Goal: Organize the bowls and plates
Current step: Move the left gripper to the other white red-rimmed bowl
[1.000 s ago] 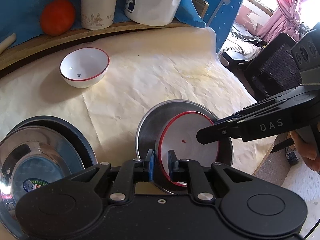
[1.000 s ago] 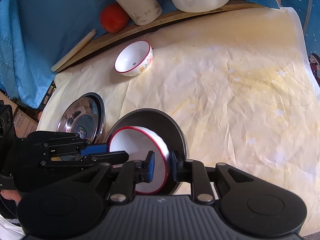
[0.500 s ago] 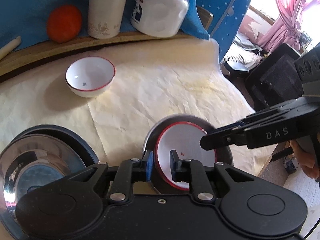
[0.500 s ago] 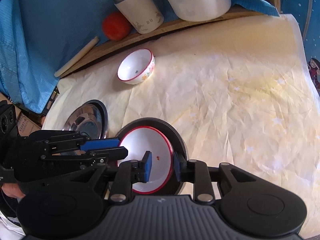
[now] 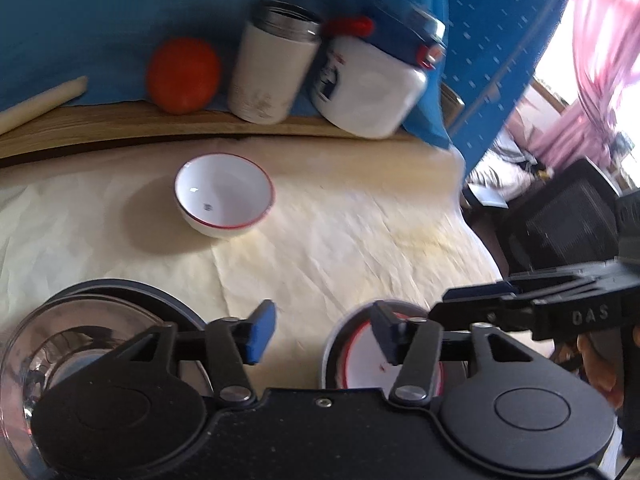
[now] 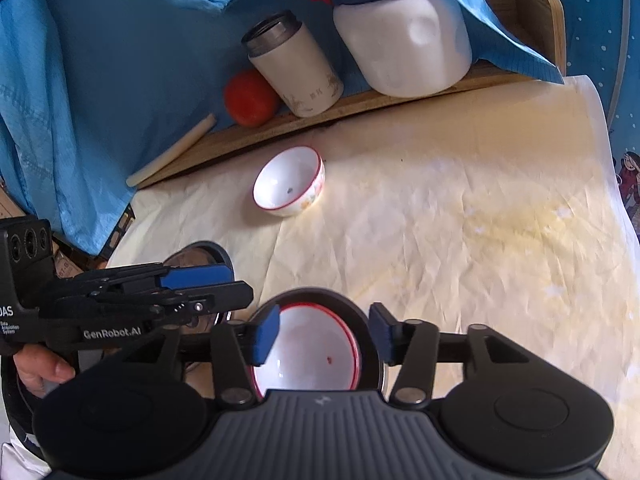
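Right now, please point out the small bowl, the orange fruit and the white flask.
small bowl [image 6: 286, 184]: right wrist view, inner bottom.
orange fruit [image 5: 183, 75]: left wrist view, front surface.
white flask [image 6: 298, 72]: right wrist view, side wall.

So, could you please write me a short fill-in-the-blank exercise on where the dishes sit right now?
1. The red-rimmed plate lies inside a dark metal ____.
2. The white bowl stands alone on the cream ____.
3. On the wooden ledge, the orange fruit sits beside a white ____.

Missing words: pan; paper; canister
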